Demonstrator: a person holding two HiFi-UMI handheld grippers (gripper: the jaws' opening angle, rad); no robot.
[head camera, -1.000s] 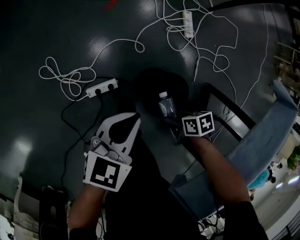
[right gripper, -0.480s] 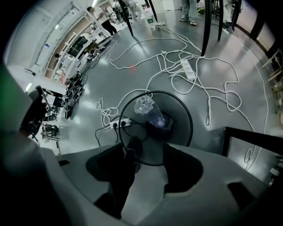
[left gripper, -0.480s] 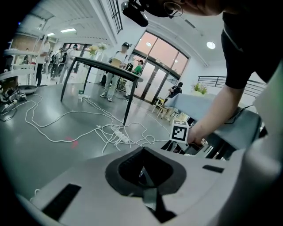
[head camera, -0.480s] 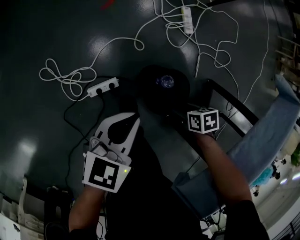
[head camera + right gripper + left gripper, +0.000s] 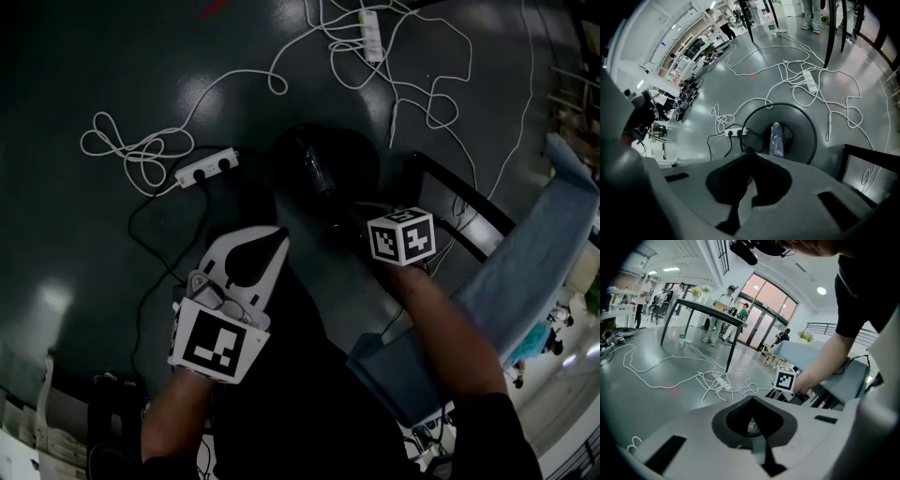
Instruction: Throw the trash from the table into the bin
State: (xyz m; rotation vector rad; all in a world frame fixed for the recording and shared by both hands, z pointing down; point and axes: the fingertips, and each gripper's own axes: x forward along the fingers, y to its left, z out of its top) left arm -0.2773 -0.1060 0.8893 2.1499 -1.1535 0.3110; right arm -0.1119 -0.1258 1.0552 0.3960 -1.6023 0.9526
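Evidently the right gripper (image 5: 750, 159), jaws just closed on nothing, hangs above the bin (image 5: 755, 124) since the bottle (image 5: 776, 139) lies inside below it, the left gripper (image 5: 279, 236) likewise clenched empty.

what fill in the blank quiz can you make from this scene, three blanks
1. The clear plastic bottle lies ___ the round black bin.
2. The right gripper has its jaws ___, with nothing between them.
3. The white power strip near the bin lies on the grey ___.
Missing words: inside; shut; floor.
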